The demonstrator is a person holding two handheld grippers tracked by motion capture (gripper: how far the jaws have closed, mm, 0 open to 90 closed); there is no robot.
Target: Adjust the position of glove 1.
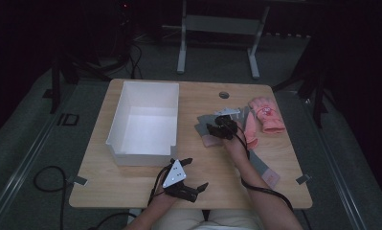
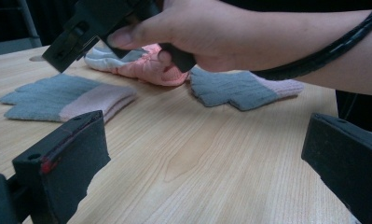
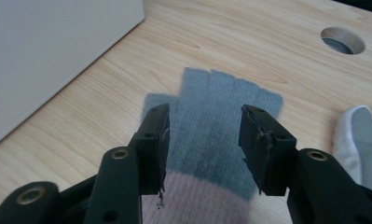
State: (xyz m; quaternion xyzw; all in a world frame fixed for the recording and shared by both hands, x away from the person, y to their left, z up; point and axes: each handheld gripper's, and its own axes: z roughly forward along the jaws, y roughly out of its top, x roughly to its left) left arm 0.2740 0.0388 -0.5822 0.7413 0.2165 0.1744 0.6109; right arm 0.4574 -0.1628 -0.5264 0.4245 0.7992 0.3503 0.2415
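A grey knit glove with a pink cuff (image 3: 211, 112) lies flat on the wooden table, right of the white box (image 1: 145, 117). My right gripper (image 3: 204, 123) hovers just above it, open, one jaw over each side of the palm. In the high view that gripper (image 1: 216, 127) sits over the same glove (image 1: 203, 123). My left gripper (image 1: 196, 173) is open and holds nothing near the table's front edge. Its own view shows its jaws wide apart (image 2: 207, 168) over bare wood, facing the grey glove (image 2: 67, 95) and the right hand.
A second grey glove (image 1: 260, 165) lies by the right forearm. Two pink gloves (image 1: 267, 114) lie at the back right. A cable hole (image 1: 224, 94) is in the tabletop behind them. The open white box (image 3: 48, 56) stands close to the left of the grey glove.
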